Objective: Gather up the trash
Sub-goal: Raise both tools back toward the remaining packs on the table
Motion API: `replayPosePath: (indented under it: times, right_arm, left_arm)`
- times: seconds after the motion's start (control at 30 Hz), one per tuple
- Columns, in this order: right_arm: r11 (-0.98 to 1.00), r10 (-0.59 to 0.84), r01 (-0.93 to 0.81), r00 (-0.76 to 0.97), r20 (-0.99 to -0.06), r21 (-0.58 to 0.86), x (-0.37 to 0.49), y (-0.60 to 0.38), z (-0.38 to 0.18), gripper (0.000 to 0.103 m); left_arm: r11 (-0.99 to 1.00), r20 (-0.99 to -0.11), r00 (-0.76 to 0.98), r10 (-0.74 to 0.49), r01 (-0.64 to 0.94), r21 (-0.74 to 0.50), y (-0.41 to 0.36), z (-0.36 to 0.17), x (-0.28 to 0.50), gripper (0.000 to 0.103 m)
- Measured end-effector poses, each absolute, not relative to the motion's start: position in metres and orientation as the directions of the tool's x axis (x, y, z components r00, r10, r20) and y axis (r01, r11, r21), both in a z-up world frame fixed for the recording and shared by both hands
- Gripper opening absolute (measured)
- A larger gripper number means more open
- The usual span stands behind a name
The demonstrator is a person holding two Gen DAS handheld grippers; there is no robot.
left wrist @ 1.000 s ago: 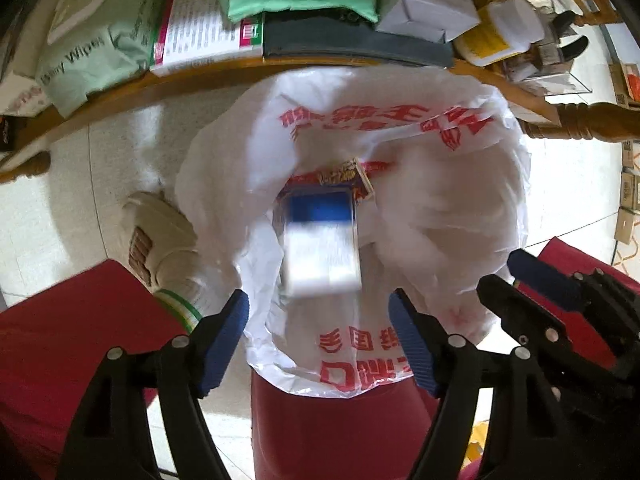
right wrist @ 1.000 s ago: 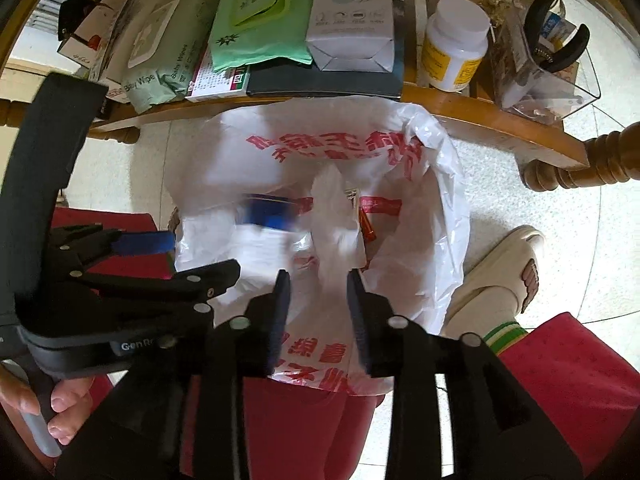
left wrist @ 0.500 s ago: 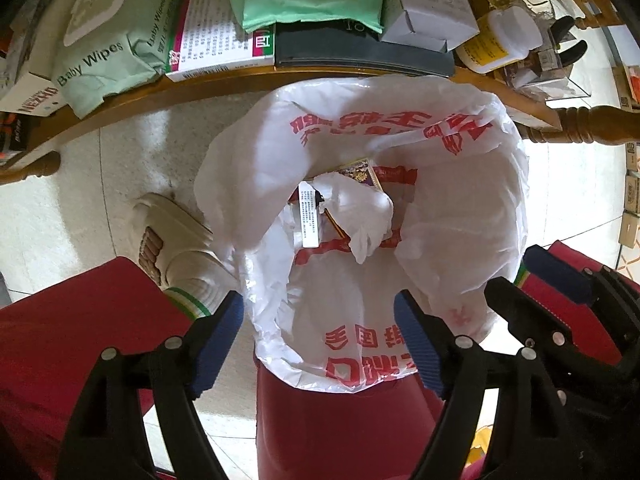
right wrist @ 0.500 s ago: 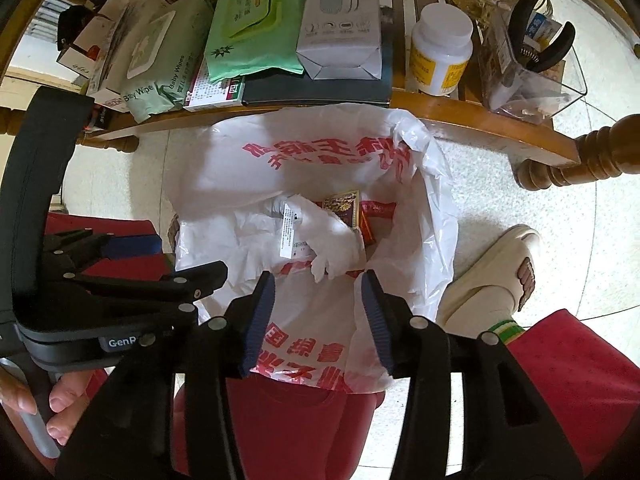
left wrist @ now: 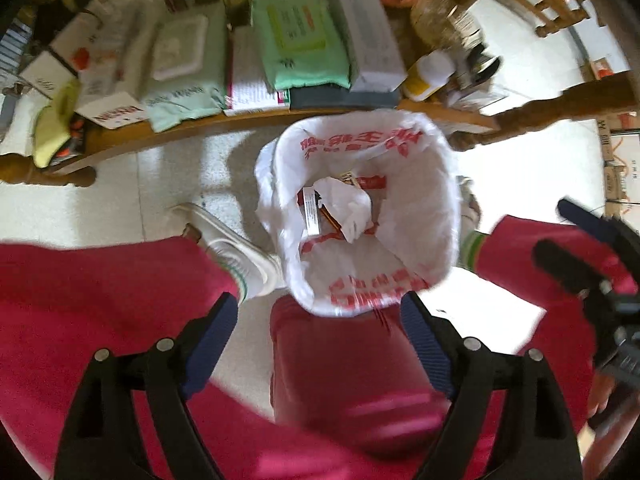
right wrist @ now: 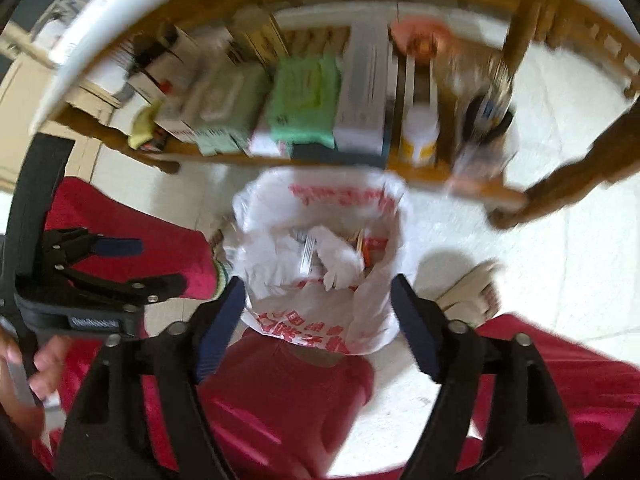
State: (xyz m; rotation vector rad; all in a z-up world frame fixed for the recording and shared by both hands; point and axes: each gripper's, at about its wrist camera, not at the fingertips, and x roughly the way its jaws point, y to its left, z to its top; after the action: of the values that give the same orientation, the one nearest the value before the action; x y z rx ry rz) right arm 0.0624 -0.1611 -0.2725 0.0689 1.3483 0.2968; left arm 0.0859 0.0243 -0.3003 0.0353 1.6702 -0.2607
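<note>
A red bin (left wrist: 352, 376) lined with a white plastic bag with red print (left wrist: 416, 200) stands on the floor below both grippers; it also shows in the right wrist view (right wrist: 376, 216). Inside lie a white box with a barcode (left wrist: 310, 212), crumpled white paper (left wrist: 348, 204) and a red packet (left wrist: 370, 182). My left gripper (left wrist: 320, 332) is open and empty, high above the bin's near rim. My right gripper (right wrist: 318, 312) is open and empty, also above the near rim.
A low wooden shelf (left wrist: 248, 118) behind the bin holds wipes packs (left wrist: 300, 48), boxes (left wrist: 368, 28) and a white bottle (left wrist: 430, 74). The person's red trouser legs (left wrist: 100, 300) and white slippers (left wrist: 236, 244) flank the bin on the pale tiled floor.
The blue and white box fell from the left gripper into the bag. The right gripper opened wide. Both grippers rose away from the bin.
</note>
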Motion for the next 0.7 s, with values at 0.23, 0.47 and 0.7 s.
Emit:
replayPosePath:
  times: [0.23,0.47,0.7]
  right_arm:
    - [0.939,0.188,-0.343,0.439,-0.879,0.029,0.068,-0.168,-0.124,0.093]
    - [0.894,0.182,-0.433,0.587,-0.789,-0.116,0.078,-0.154,-0.025,0.093]
    - [0.866,0.271,-0.494,0.597,-0.755,-0.08,0.081,-0.138,0.027,0.093]
  left_arm:
    - [0.969,-0.991,0.03,-0.132,0.214,-0.122,0.044,-0.174,0.111,0.088]
    - [0.969,-0.982,0.146,-0.121,0.233,-0.085,0.05,-0.07,0.172,0.09]
    - [0.963,-0.978,0.191,-0.089,0.267,-0.035,0.037,-0.007,0.211,0.09]
